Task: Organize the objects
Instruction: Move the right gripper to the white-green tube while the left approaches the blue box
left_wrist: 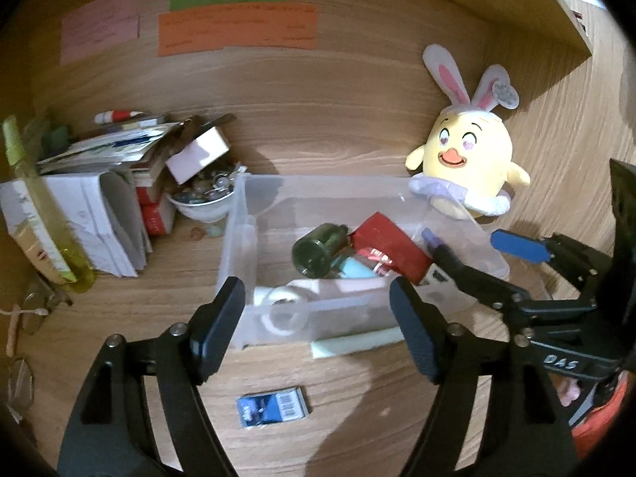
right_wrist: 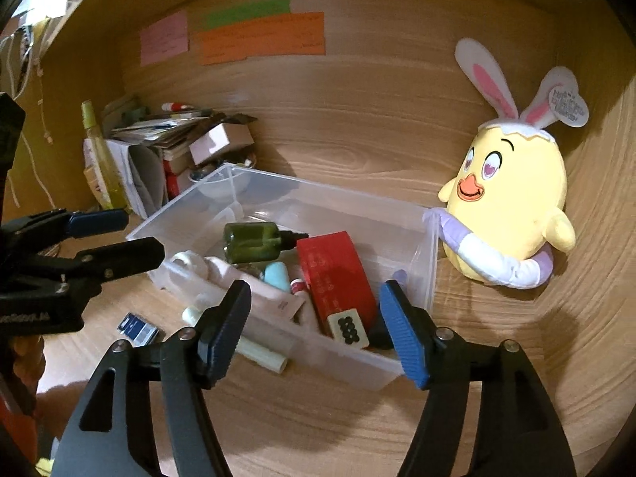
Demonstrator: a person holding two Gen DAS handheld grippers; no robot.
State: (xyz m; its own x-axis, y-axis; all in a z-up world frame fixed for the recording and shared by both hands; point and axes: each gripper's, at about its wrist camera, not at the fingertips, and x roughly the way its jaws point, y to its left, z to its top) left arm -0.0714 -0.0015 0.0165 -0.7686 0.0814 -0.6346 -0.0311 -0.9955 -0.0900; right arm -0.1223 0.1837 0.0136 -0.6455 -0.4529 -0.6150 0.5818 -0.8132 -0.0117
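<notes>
Left gripper (left_wrist: 318,334) spread wide, holding nothing; small blue packet (left_wrist: 273,407) on the desk just under it. Right gripper (right_wrist: 314,332) also wide, empty, over the clear bin's (right_wrist: 346,361) near wall. Inside, ahead: red box (right_wrist: 338,278), green bottle (right_wrist: 258,241). Beyond-right: yellow chick plush (right_wrist: 512,206).

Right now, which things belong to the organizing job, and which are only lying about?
Job:
clear plastic bin
green bottle
red box
mahjong tile
blue card pack
pale tube

Lying about:
chick plush
paper pile
bowl of trinkets
wall notes
</notes>
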